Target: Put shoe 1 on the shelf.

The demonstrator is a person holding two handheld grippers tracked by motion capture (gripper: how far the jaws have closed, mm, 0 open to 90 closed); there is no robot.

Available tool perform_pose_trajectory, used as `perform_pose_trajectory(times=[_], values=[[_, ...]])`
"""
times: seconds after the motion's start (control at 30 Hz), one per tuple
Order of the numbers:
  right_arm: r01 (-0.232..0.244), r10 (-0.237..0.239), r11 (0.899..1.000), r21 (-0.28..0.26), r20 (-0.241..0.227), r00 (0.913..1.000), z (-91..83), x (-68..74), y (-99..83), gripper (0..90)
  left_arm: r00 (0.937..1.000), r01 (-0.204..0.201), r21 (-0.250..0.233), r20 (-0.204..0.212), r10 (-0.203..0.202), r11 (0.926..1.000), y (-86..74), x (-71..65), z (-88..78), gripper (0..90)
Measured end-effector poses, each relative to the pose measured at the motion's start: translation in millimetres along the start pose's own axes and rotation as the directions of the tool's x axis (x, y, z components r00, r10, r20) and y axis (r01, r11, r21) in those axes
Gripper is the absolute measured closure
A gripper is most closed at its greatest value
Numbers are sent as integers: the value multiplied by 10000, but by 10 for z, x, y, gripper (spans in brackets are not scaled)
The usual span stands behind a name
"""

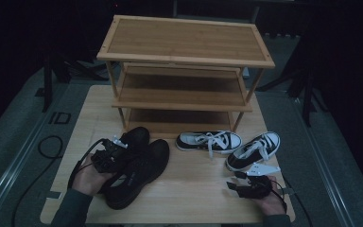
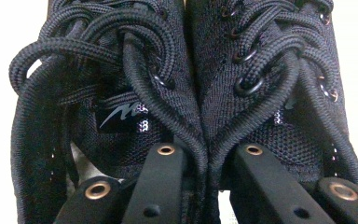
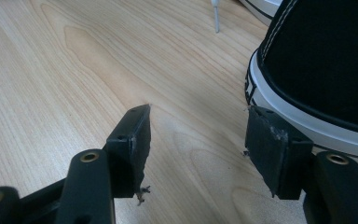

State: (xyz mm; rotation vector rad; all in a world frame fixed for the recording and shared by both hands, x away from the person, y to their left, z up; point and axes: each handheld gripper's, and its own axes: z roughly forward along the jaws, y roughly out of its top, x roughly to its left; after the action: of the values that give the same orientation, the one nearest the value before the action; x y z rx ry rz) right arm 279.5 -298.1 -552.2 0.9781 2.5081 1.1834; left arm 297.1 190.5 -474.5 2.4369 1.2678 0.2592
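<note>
1. The left tongs (image 1: pixel 119 150) are pinching the inner collars of the two black shoes (image 1: pixel 139 165) together, both sitting at the table's (image 1: pixel 194 194) left front.
2. The right tongs (image 1: pixel 238 182) are gaping with nothing between them, just beside a black-and-white sneaker (image 1: pixel 254 150).

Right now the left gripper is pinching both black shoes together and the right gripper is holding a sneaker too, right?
Not quite. The right gripper holds nothing: the right gripper view shows its jaws open over the table, beside a sneaker. The left gripper does pinch the black shoes.
</note>
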Motion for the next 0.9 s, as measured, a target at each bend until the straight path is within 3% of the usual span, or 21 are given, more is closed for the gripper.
perform_pose_trajectory(times=[0.43, 0.9], values=[[-4, 4, 10000, 33, -33, 10000, 0, -12, -14, 403, 9998, 55, -41, -201, -56, 10000, 42, 14, -19, 861], [0, 0, 10000, 46, -52, 10000, -7, -14, -20, 403, 9991, 95, -304, -404, -108, 9995, 230, 32, -60, 861]])
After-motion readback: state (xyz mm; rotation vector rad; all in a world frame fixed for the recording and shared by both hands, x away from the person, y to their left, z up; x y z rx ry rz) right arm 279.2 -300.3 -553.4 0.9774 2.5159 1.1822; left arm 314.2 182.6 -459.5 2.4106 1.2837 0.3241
